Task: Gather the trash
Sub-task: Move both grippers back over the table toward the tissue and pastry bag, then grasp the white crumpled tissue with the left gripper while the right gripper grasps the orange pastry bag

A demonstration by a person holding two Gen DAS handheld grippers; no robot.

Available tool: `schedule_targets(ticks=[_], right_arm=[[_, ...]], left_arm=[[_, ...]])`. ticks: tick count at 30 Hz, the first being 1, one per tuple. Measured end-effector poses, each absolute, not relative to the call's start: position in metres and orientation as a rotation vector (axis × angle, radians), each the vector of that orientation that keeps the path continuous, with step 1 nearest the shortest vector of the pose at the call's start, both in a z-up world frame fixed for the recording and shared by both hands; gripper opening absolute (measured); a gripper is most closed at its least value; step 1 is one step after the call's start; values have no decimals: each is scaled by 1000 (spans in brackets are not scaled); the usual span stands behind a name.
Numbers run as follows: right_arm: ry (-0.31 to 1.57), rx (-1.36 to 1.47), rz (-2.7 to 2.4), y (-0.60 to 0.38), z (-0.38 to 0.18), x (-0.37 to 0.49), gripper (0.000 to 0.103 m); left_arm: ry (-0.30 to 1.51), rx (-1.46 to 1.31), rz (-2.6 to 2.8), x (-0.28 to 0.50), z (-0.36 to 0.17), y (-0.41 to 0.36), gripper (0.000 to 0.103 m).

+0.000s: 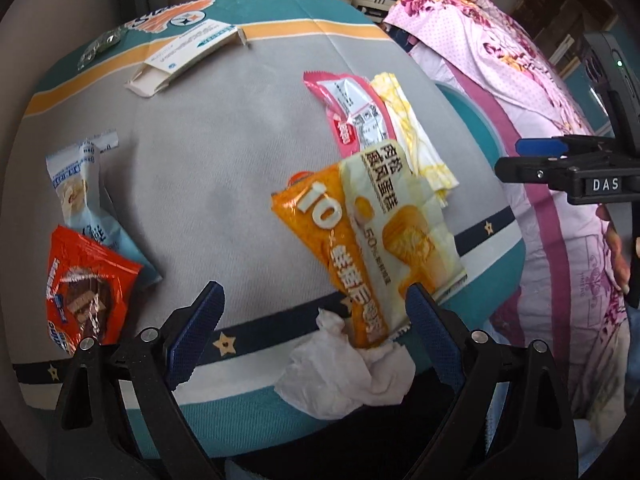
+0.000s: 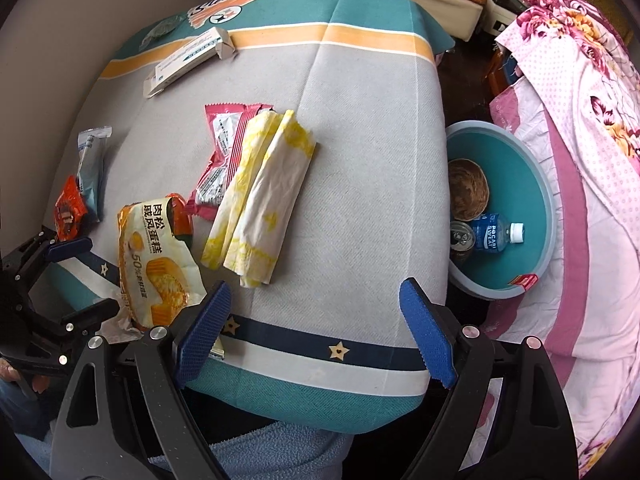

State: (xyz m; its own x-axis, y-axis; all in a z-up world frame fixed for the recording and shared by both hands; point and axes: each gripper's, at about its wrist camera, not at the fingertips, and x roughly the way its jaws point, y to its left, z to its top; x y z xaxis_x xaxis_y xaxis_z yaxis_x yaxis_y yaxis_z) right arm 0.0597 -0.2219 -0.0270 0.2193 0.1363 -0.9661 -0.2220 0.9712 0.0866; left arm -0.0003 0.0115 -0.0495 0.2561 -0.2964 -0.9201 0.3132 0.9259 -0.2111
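Note:
Trash lies on a grey and teal cushion (image 2: 360, 160). My left gripper (image 1: 316, 312) is open and points down over the near edge, above a crumpled white tissue (image 1: 348, 372) and the lower end of an orange and white cake wrapper (image 1: 372, 240). My right gripper (image 2: 316, 300) is open with nothing between its fingers, hovering over bare cushion just below a folded yellow and white paper (image 2: 264, 200). A pink wrapper (image 2: 224, 140) lies partly under that paper. Each gripper shows in the other's view: the left gripper (image 2: 86, 280) and the right gripper (image 1: 520, 158).
A red wrapper (image 1: 88, 292), a light blue wrapper (image 1: 88, 200) and a white carton (image 1: 188, 52) lie further left and back. A teal basin (image 2: 540, 184) right of the cushion holds a bottle (image 2: 496, 234) and a can (image 2: 462, 236). A pink floral quilt (image 2: 592, 140) borders the right.

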Motion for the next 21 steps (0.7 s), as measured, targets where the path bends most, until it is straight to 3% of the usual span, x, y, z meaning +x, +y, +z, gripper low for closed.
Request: schedule_targets(ticks=[12,13,14,15,17,21], right_arm=[[1390,-39,355,-183,-50,36,82],[1398,-29,364,-181,-51,35,82],[1405,-19,374,-179,-54,35,82],[1413,-9,383,-177,-56,34,82],[1427,8,397,-173,-60,34,82],[1448,52,432,-166,-66,36,82]], left_arm=[[1303,61,-426,-28,-78,7,91],[1297,74,-424,-29,-79,6,84],[1298,82,-427,-29,-80,4,71],[1292,91,-421,-30,-80,4,67],[1282,88,-428,-30,-78,6,26],[1267,49,-411,-24,-76,17,19]])
